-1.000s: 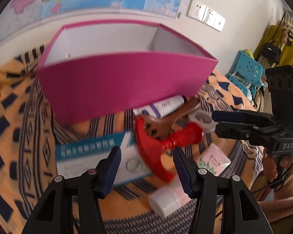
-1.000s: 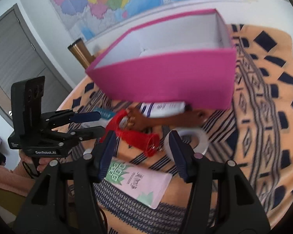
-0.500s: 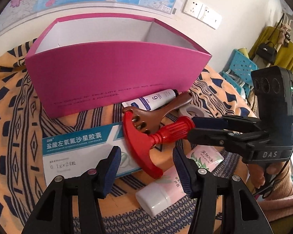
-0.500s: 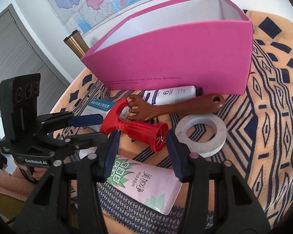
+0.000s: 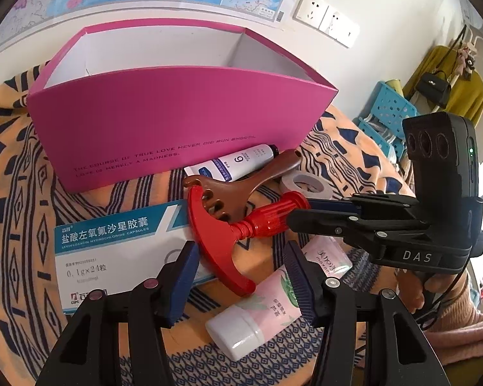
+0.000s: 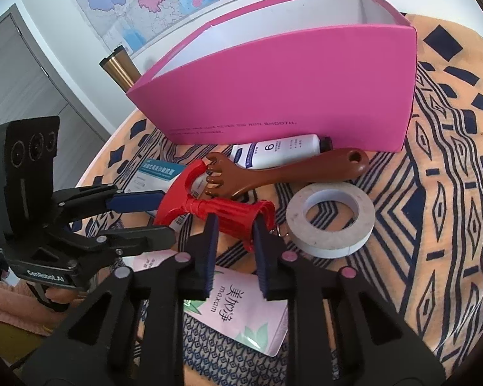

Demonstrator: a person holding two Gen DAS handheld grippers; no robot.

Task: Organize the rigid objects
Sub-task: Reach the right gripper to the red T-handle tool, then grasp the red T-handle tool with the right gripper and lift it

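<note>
A red T-handled tool lies on the patterned cloth in front of an empty pink box. My right gripper has narrowed around the tool's ribbed shaft, pads at both sides; it also shows in the left wrist view. My left gripper is open, its fingers astride the tool's curved handle; it also shows in the right wrist view. A brown wooden massager rests on the red tool.
A white medicine box, a white tube, a tape roll, and a pink Maxam tube lie around the tool. A brass cylinder stands behind the box. The table edge is near left.
Both grippers moved in toward the red tool. The right gripper's jaws narrowed around the ribbed shaft. The left gripper stayed open, closer to the curved handle.
</note>
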